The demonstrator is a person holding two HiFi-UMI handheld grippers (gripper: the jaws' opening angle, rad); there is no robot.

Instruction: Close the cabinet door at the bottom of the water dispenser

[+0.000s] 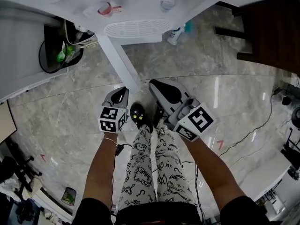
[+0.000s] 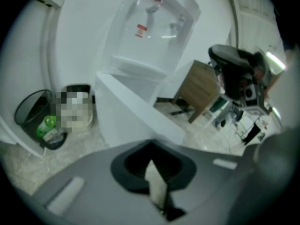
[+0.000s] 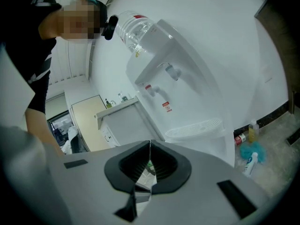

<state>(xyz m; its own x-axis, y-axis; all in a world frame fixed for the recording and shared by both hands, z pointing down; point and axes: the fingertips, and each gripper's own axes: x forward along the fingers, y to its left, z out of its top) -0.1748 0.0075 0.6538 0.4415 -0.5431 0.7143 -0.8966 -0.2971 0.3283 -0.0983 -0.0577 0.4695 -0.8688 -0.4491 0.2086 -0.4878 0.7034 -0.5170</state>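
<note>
The white water dispenser [image 1: 136, 13] stands ahead of me, seen from above. Its bottom cabinet door [image 1: 119, 57] is swung open and juts toward me as a narrow white slab. My left gripper [image 1: 121, 93] is shut just left of the door's free end. My right gripper [image 1: 159, 87] is shut just right of that end. Neither holds anything, and I cannot tell whether either touches the door. In the left gripper view the door [image 2: 136, 111] fills the middle beyond the closed jaws of the left gripper [image 2: 152, 146]. The right gripper view shows the door [image 3: 124, 121] and dispenser [image 3: 187, 93] past the right gripper [image 3: 150, 144].
A black bin [image 1: 58, 50] with green litter stands left of the dispenser. Bottles [image 1: 177, 34] lie at its right. Dark wooden furniture [image 1: 272, 32] is at the far right. Cables [image 1: 248, 135] run over the marble floor. My shoe [image 1: 138, 116] is just behind the door's end.
</note>
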